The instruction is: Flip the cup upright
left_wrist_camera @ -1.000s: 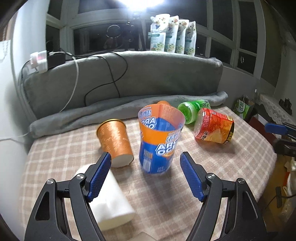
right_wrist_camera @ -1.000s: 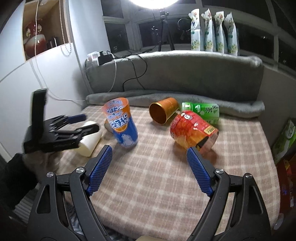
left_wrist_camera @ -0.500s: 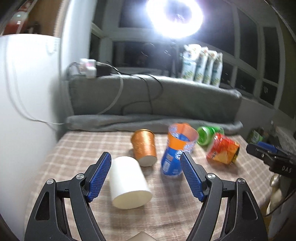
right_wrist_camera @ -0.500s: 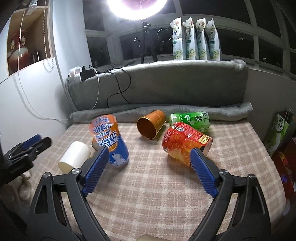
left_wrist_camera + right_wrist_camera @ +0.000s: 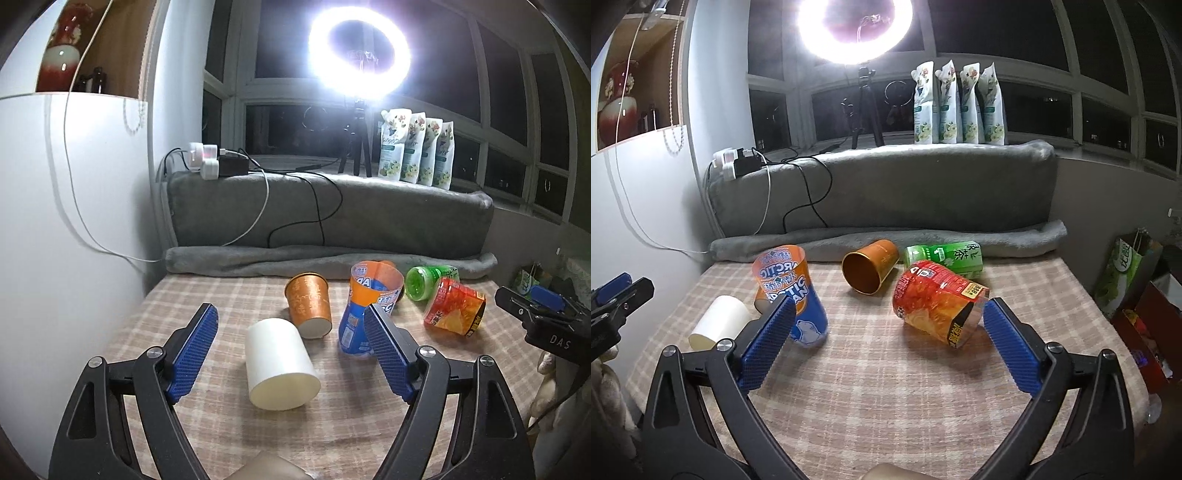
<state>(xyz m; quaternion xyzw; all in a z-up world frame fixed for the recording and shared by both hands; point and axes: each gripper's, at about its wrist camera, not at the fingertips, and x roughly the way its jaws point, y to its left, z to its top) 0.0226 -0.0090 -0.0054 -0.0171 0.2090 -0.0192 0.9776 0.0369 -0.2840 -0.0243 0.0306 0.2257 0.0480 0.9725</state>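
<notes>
A blue-and-orange Arctic Ocean cup [image 5: 369, 306] [image 5: 792, 291] stands upright on the checked table. A white cup [image 5: 279, 363] [image 5: 718, 326] lies on its side, base toward my left gripper. A copper cup [image 5: 310, 304] stands upside down beside it. A second copper cup [image 5: 870, 269] lies on its side. A red noodle cup [image 5: 938, 302] [image 5: 454, 312] lies on its side. My left gripper [image 5: 291, 354] is open and empty, hovering before the white cup. My right gripper [image 5: 888, 341] is open and empty, near the red cup.
A green tea bottle [image 5: 943, 258] lies at the back beside a rolled grey blanket [image 5: 886, 238]. A grey cushion [image 5: 886, 188] with cables and a power strip [image 5: 214, 164] backs the table. A white wall stands at left; bags [image 5: 1126, 266] sit past the right edge.
My left gripper has pulled back and up from the blue-and-orange cup, which stays upright. The white cup now sits between its fingers. My right gripper has shifted slightly closer to the red cup.
</notes>
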